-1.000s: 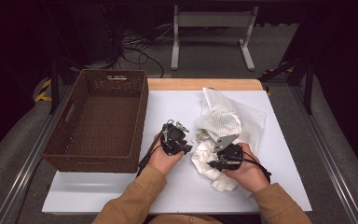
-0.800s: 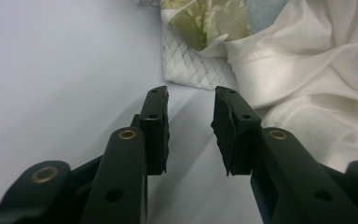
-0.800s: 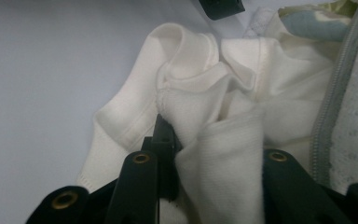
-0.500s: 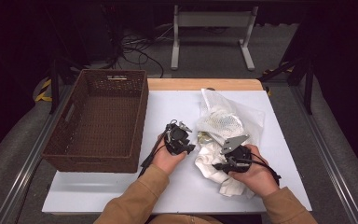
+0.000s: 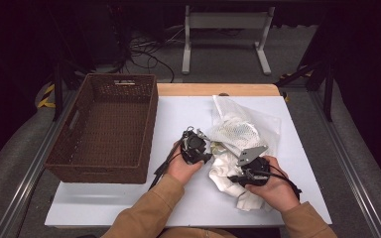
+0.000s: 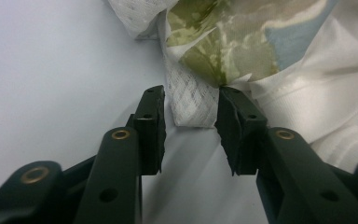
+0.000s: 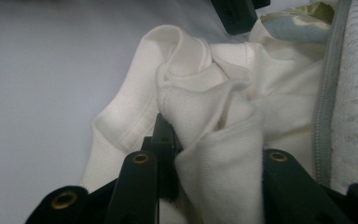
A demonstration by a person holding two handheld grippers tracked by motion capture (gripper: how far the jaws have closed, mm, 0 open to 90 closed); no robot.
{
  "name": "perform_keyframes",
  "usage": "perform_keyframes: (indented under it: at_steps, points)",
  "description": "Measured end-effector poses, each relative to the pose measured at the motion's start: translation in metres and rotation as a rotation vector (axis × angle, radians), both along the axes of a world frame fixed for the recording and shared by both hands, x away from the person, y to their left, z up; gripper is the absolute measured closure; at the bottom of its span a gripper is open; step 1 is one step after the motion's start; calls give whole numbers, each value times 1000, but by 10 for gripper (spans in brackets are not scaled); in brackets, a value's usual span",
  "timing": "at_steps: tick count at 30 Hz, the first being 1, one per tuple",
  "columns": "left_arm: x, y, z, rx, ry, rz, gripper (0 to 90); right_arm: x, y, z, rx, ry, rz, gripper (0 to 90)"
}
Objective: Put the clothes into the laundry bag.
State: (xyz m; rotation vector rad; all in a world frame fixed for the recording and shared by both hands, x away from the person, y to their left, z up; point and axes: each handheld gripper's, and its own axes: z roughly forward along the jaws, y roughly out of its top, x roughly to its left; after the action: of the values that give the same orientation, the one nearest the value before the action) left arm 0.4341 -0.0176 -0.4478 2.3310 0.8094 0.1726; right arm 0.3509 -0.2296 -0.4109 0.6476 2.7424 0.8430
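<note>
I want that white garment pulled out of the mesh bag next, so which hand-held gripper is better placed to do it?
Probably the right hand-held gripper: white garment is already bunched between its jaws. The left hand-held gripper stands open at the mesh bag's edge, better suited to hold the bag back.
</note>
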Motion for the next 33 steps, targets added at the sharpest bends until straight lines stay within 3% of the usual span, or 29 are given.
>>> perform_keyframes:
  at_steps: [8, 12, 19, 27, 33]
  points:
    - [-2, -2, 0, 11, -11, -30, 876, 1, 1, 1, 11, -3, -1, 693]
    - [-4, -1, 1, 17, -5, -47, 890, 0, 0, 1, 19, -10, 0, 693]
    - [-14, 4, 13, 15, -47, -72, 893, 1, -1, 3, 26, -15, 0, 693]
    - [-33, 20, 34, 13, -75, -115, 895, 2, -1, 8, 38, -36, -2, 692]
    - [-48, 33, 39, 12, -74, -130, 895, 5, -4, 12, 53, -43, -16, 692]
